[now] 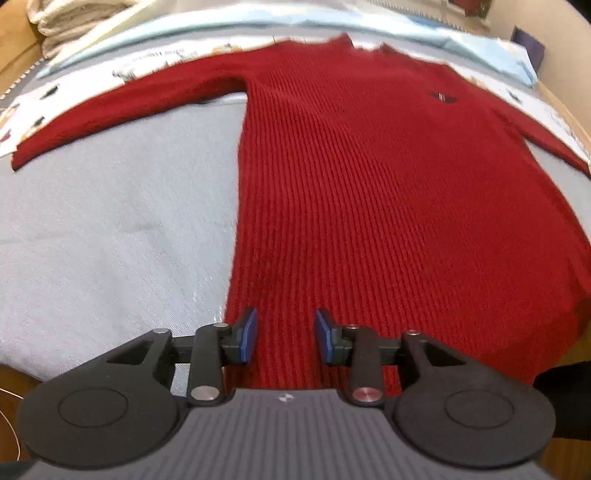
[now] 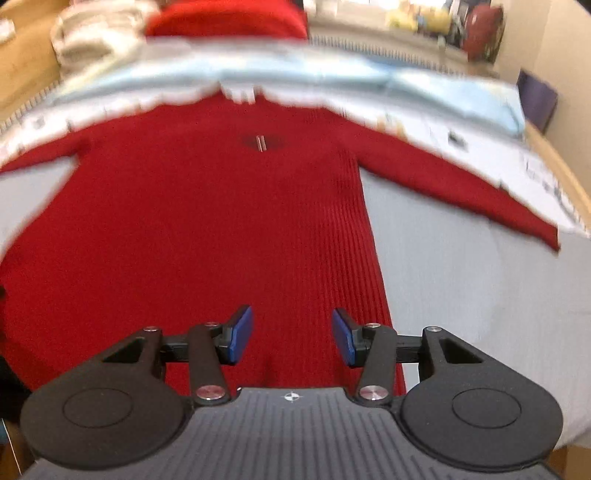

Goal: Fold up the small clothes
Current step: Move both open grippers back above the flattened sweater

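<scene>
Left wrist: both grippers' jaws spread over red sweater (image 1: 369, 184); folded towels (image 1: 70, 18) beyond.

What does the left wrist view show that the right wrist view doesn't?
Only the left wrist view: the sweater's left sleeve out to its cuff, and the open left claw over the hem's left part. Only the right: the right sleeve, a red bundle beyond the bed, and the open right claw. Both: the red sweater, spread flat, its chest logo, folded towels.
</scene>
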The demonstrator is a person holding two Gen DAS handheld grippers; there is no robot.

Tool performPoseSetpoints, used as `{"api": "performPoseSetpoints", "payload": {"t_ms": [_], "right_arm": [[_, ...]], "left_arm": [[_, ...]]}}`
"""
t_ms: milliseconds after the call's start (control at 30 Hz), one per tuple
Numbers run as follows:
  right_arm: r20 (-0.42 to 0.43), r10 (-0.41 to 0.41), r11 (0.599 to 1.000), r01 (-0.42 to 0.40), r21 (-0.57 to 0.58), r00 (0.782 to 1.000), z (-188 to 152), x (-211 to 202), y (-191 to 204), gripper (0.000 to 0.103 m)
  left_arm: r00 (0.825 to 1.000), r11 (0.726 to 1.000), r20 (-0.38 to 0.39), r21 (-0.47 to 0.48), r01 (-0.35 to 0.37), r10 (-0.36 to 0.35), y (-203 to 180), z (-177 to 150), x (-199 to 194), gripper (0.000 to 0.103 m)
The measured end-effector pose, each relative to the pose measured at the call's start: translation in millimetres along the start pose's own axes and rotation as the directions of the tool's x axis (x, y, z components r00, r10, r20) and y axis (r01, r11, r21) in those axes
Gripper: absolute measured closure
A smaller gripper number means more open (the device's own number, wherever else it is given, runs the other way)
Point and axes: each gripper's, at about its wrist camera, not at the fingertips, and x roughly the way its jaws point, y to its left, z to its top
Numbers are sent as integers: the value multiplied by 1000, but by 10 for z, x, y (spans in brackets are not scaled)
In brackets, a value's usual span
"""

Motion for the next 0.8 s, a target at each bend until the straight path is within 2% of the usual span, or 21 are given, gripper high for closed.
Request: {"api": "performPoseSetpoints", "payload": {"t_ms": [100,233,333,400,467,633,800], "right_arm": [[116,19,999,-23,28,993,98,-250,80,53],[261,24,996,-45,74,965,289,-520,-2,52],[328,20,992,-61,113,944,393,-435,-191,52],[349,-3,992,-42,122,937,392,-482,-234,52],[359,-12,989,-42,144,933,426,-503,-293,52],[344,-13,984,-50,173,939,502,-377,-384,50],[318,-44,990,-1,139,947,538,-281,-282,47]], "left_arm": [[998,999,66,-27,-22,24,21,41,-129,60],[981,996,178,-57,-65,74,30,121,-370,55],[966,994,242,-77,-78,95,1,272,-591,55],[954,992,281,-95,-82,105,-29,401,-761,55],[934,992,341,-98,-80,110,-96,523,-962,55],[889,997,451,-61,-55,77,-193,962,-1130,54],[871,999,490,-41,-20,38,-207,1455,-1113,54]]}}
